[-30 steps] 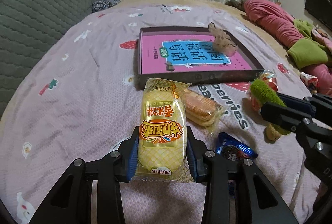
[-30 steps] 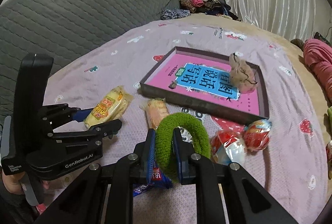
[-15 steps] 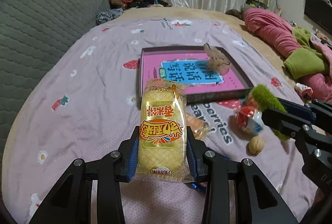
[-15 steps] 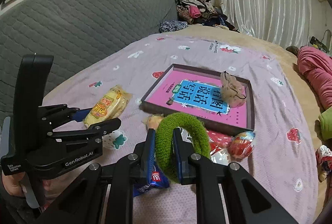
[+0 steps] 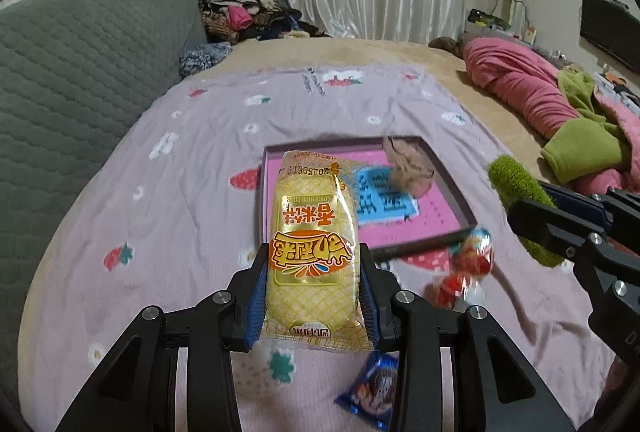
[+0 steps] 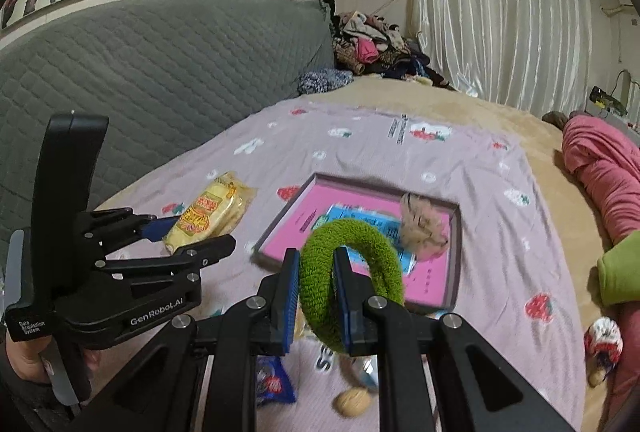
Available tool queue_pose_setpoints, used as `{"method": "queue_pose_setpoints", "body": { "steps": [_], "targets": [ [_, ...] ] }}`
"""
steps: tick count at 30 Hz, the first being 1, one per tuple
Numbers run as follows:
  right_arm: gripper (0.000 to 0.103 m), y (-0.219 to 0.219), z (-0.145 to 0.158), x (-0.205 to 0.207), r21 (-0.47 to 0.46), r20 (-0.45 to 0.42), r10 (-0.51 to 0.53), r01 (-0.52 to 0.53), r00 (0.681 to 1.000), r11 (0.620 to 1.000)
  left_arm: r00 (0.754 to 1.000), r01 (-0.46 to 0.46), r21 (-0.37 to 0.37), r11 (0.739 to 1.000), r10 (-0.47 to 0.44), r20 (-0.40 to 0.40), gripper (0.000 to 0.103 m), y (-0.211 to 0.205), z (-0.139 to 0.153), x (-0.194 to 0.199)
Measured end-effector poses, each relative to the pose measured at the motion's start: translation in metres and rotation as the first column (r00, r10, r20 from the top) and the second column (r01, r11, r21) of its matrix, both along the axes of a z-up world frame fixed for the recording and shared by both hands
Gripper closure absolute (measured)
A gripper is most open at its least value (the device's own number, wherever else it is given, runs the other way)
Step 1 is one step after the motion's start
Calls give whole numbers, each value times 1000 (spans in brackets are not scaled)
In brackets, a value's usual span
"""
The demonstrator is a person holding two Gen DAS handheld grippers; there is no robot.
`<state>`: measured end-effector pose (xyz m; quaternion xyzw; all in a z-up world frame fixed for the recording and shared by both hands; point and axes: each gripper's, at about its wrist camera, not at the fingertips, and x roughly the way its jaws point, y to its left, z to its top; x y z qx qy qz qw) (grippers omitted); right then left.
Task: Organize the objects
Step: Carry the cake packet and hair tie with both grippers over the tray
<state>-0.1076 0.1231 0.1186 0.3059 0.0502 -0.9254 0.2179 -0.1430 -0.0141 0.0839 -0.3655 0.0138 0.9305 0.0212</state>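
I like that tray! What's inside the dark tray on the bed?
Inside the dark shallow tray lies a pink book with a blue label, and a fluffy beige scrunchie rests on it. The green fuzzy ring covers part of the label.

"GenRobot.AI" on left gripper (image 6: 192, 236) body

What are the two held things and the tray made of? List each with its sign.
Snack packet: glossy plastic film, going by its shine and crimped ends.
Green ring: fuzzy fabric, likely terry or chenille; the pile shows.
Tray: probably cardboard; thin, matte walls. Its pink floor looks like printed paper.
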Motion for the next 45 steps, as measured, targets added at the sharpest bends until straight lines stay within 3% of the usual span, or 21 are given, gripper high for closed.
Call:
{"method": "queue_pose_setpoints", "body": {
  "steps": [8,15,28,45],
  "targets": [
    [86,-1,11,-44,-14,-15,-7,7,1000,1000,1000,4,4,1000,-4,-9,62,6,6,-47],
    [86,-9,2,-92,-5,11,3,-3,1000,1000,1000,6,7,1000,-6,-4,62,7,-8,-92],
    [86,-28,-58,-172,11,114,11,-12,993,1000,998,-9,15,1000,8,65,62,-6,-76,-168],
    [86,-37,-137,-243,77,276,-25,4,961,997,989,-22,35,999,17,150,62,-13,-140,-220]
  ]
}}
